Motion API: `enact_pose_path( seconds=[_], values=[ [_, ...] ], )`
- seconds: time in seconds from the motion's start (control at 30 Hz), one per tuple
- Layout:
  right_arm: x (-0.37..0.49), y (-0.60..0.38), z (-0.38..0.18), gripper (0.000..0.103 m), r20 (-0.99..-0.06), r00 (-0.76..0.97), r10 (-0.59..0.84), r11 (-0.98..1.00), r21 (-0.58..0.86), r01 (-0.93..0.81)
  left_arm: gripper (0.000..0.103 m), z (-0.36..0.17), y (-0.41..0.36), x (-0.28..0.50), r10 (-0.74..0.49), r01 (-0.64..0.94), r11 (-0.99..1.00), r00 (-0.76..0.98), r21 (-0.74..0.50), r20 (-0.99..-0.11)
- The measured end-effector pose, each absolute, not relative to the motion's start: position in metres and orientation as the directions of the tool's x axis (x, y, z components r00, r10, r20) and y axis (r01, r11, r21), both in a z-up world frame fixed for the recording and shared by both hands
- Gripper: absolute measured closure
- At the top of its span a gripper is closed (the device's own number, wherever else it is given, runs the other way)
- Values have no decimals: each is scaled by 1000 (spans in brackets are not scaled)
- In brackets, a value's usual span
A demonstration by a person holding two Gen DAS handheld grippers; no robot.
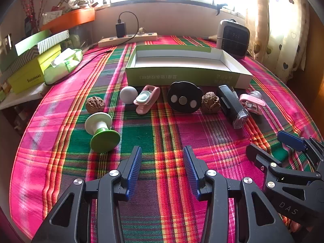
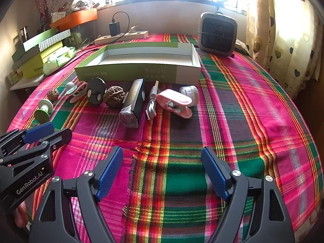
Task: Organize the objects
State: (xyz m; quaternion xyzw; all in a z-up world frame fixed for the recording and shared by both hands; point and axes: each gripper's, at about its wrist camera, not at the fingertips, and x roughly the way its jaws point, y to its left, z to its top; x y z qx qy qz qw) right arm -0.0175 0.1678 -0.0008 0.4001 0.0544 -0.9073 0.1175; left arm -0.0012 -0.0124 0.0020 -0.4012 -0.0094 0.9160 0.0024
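A long open green-and-white box [image 1: 186, 77] [image 2: 137, 70] lies on the plaid cloth. In front of it sits a row of small items: a green-and-white spool [image 1: 102, 130], a walnut [image 1: 94, 104], a white ball [image 1: 128, 94], a pink clip [image 1: 146, 99], a black disc with three dots [image 1: 184, 97], a second walnut [image 1: 210, 102] [image 2: 113, 96], a black bike light [image 1: 232, 105] [image 2: 133, 103], a white cable [image 2: 151, 103] and another pink clip [image 2: 176, 103]. My left gripper [image 1: 162, 151] is open and empty, short of the row. My right gripper [image 2: 162, 154] is open and empty, also short of it.
A small grey heater [image 2: 217, 34] stands at the back right. A power strip with a charger [image 1: 127, 38] lies behind the box. Stacked green boxes and a tissue pack [image 1: 64, 62] crowd the left side. A curtain [image 2: 283, 36] hangs on the right.
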Motion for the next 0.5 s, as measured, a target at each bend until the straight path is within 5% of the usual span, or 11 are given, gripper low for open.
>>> enact_pose_path(
  seconds=[0.5],
  values=[
    [-18,159,4,24,-728,-647,-227,-949,14,316,62,16,-43,13,-8,51,-998,-707,-40,-707]
  ],
)
